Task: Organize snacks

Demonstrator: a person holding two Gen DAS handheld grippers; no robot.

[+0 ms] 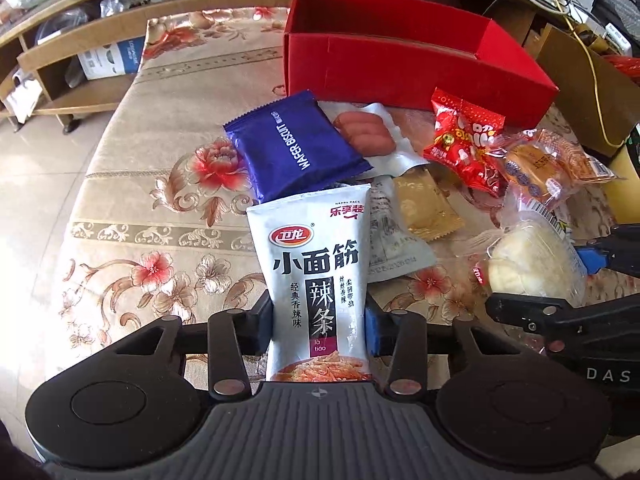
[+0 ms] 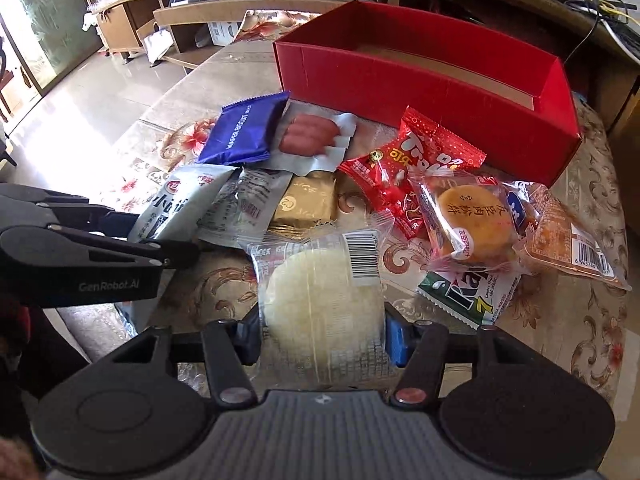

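Plainly, both grippers already have a snack apiece. The left gripper (image 1: 320, 330) has its fingers closed on the lower part of a white latiao pouch (image 1: 316, 276), and the right gripper (image 2: 322, 334) is clamped across a pale round pastry (image 2: 320, 312) in clear film. Both packets sit at the near side of the snack pile on the flowered tablecloth (image 1: 160, 216), with the open red box (image 2: 432, 92) standing beyond the pile, towards the table's far edge. I judge the pouch to be light and limp: a flat foil-like bag that will flop above the grip and may slide between the pads, so holding it across its narrow width, low down as now, seems sound. Its long axis runs away from the left gripper towards the box, top seam farthest off, lying against the blue wafer biscuit pack (image 1: 294, 148). The pastry looks soft and crumbly; its film is slick, so a firm squeeze could crush it, and the sides of the round are the better purchase. Its wrapper lies lengthwise along the right gripper's line, the barcode end pointing towards the box. Around them lie a sausage pack (image 2: 312, 138), a gold sachet (image 2: 306, 204), a red candy bag (image 2: 416, 168) and an orange mooncake packet (image 2: 476, 224), all overlapping loosely, so lifting either held packet may drag a neighbour.
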